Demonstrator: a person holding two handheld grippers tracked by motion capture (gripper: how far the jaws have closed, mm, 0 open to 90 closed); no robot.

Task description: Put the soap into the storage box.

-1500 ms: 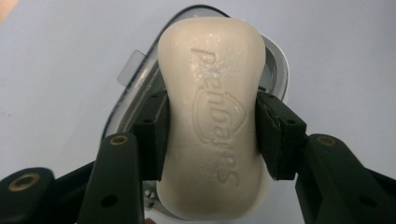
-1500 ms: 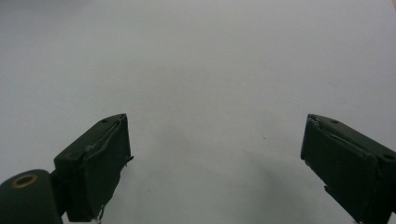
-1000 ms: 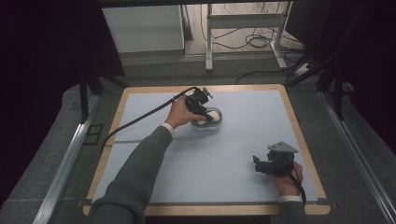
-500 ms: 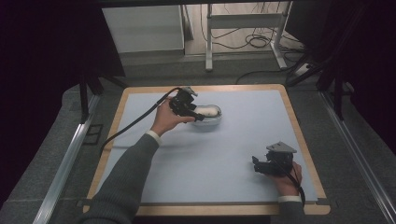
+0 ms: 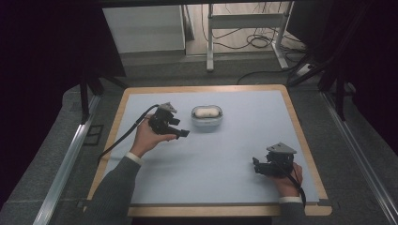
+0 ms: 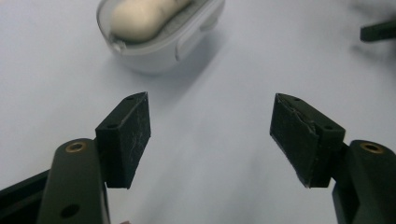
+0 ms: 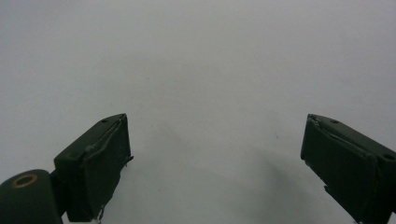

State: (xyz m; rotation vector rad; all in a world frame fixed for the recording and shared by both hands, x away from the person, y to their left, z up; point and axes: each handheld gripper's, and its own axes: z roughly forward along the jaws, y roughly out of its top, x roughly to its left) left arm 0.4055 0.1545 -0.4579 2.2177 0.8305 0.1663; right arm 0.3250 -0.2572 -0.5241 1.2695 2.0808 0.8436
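High view: we hold the left gripper (image 5: 180,132) just left of the clear plastic container (image 5: 206,117), which serves as our landmark. The container sits on the pale blue mat (image 5: 206,154), toward the mat's far edge, and a pale, oblong item (image 5: 206,112) lies inside it. Our left gripper points at the container without touching it. Its jaws have just been opening, and nothing is between them. We hold the right gripper (image 5: 256,165) well apart from the container, toward the mat's near right corner, with its jaws pointing left.

Left gripper view: our left gripper (image 6: 211,135) has its two black pads (image 6: 125,137) spread apart over bare mat. The container (image 6: 159,35) stands beyond the left pad, clear of both pads. The pale item (image 6: 140,16) rests inside it. A dark jaw tip of the other gripper (image 6: 378,30) appears at the upper right edge.

Right gripper view: our right gripper (image 7: 215,158) has its pads (image 7: 100,163) set wide apart. Bare mat (image 7: 201,70) lies between and beyond them.
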